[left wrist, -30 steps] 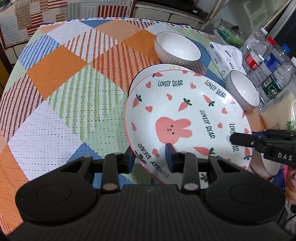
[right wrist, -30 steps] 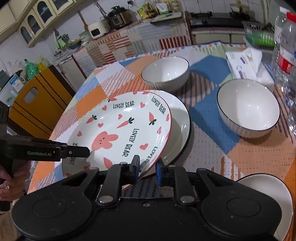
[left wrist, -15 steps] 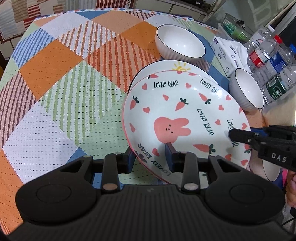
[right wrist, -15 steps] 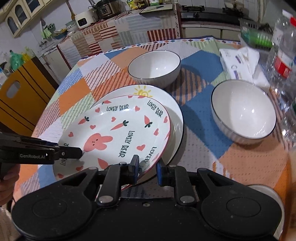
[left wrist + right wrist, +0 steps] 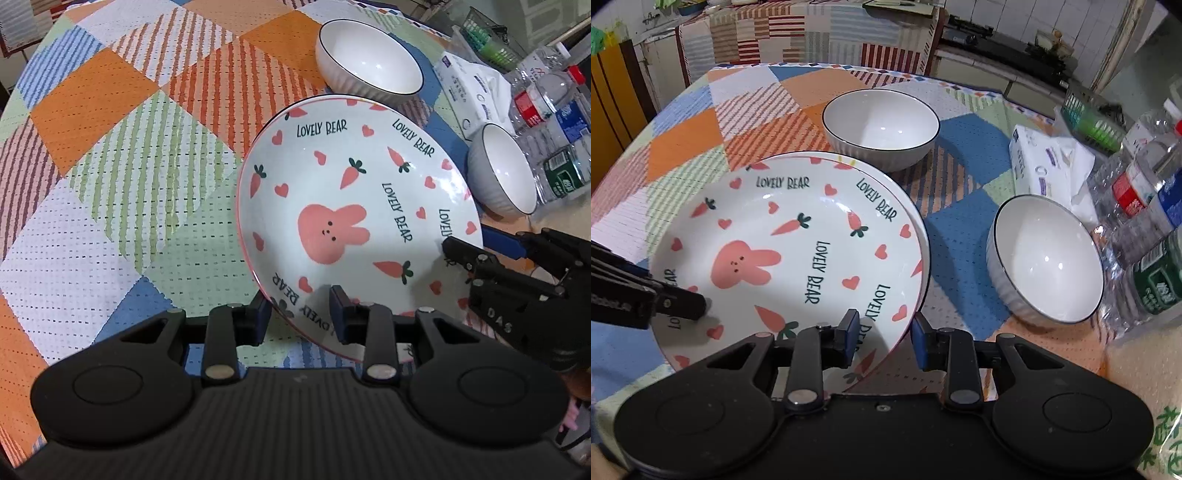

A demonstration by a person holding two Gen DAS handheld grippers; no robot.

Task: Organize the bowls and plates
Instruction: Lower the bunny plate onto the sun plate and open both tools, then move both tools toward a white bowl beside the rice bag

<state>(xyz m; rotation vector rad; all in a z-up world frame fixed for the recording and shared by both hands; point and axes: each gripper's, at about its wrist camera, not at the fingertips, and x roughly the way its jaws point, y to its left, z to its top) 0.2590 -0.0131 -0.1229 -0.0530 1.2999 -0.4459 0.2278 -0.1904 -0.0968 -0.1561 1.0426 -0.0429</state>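
A white plate with a pink rabbit, carrots and "LOVELY BEAR" lettering lies on top of a second plate, whose rim shows behind it in the right wrist view. My left gripper has its jaws on either side of the rabbit plate's near rim and grips it. My right gripper straddles the opposite rim with its jaws spread wider than the rim, so it is open. Two white bowls with dark rims stand on the cloth, one far, one at the right.
A patchwork tablecloth covers the round table. A tissue pack, several water bottles and a green basket crowd the right side. A yellow chair stands at the far left of the table.
The rabbit plate has moved over the lower plate and now covers it almost fully. The right gripper's jaws have opened wider around the rim. The left gripper still holds the plate.
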